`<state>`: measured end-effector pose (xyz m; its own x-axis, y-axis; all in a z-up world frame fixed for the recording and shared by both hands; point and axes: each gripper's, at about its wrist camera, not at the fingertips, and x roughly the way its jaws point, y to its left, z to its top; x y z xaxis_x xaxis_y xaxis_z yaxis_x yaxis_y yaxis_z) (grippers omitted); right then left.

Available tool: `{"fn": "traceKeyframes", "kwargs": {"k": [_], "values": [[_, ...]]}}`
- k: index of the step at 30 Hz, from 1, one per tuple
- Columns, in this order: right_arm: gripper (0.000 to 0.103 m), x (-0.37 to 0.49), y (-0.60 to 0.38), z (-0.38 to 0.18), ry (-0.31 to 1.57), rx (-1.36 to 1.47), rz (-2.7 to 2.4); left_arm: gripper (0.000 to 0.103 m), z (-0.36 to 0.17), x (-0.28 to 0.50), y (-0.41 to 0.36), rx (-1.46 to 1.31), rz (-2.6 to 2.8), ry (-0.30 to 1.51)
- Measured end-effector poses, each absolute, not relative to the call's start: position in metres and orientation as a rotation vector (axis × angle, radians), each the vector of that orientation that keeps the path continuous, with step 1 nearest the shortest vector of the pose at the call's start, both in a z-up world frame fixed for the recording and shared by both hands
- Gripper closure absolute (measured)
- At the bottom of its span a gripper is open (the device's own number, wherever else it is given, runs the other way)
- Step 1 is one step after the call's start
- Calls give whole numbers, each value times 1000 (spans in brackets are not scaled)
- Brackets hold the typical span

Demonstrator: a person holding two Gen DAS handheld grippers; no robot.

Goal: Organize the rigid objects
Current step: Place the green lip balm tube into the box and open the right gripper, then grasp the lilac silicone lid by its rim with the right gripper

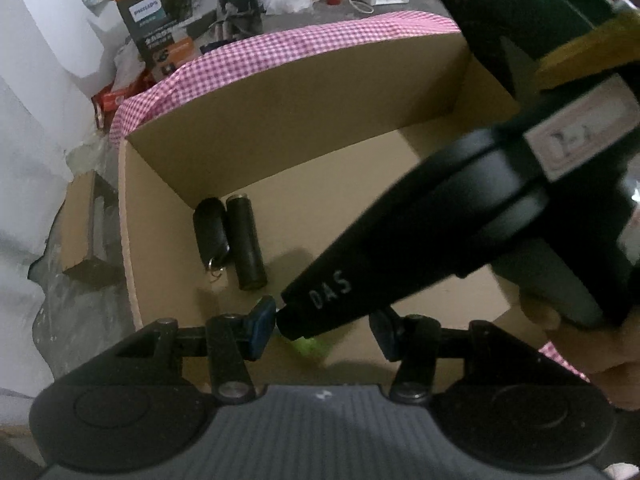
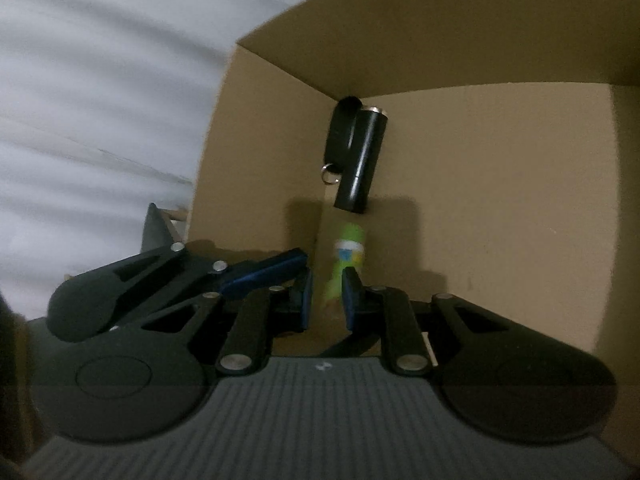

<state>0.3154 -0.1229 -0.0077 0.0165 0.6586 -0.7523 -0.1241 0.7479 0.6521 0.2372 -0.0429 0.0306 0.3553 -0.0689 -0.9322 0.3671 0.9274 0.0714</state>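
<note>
Now carrying small green thing [image 2: 347,258], maybe a toy, pinched in right gripper [image 2: 328,300], low middle, over box [image 2: 500,200]. Left gripper [image 1: 324,328] half open, empty. Next: lower, let go beside black tube [image 2: 362,158].

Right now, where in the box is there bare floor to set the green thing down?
Bare: the cardboard box floor right of the black cylinder. Crowded: the far-left corner, where the cylinder and key fob lie side by side.

Matt brown cardboard box [image 2: 500,208], smooth black cylinder [image 2: 362,160], checked pink cloth [image 1: 280,52] behind.
</note>
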Motion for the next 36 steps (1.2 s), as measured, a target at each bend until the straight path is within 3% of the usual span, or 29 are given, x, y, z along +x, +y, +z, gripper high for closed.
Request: {"fn": "traceKeyframes", "kwargs": {"k": [10,19,27,36], "values": [[84,313,-133,-7,1418,513,651,44,47,232,-41,266,-286,1126],[81,262,-195,63,1146,537,627,33,94,194,-44,261,-313,961],[74,162,-266,108,908,513,591,14,134,115,-52,243,-407,798],[71,70,-285,56,953,460,473,10,73,55,-91,285,-568,870]]}}
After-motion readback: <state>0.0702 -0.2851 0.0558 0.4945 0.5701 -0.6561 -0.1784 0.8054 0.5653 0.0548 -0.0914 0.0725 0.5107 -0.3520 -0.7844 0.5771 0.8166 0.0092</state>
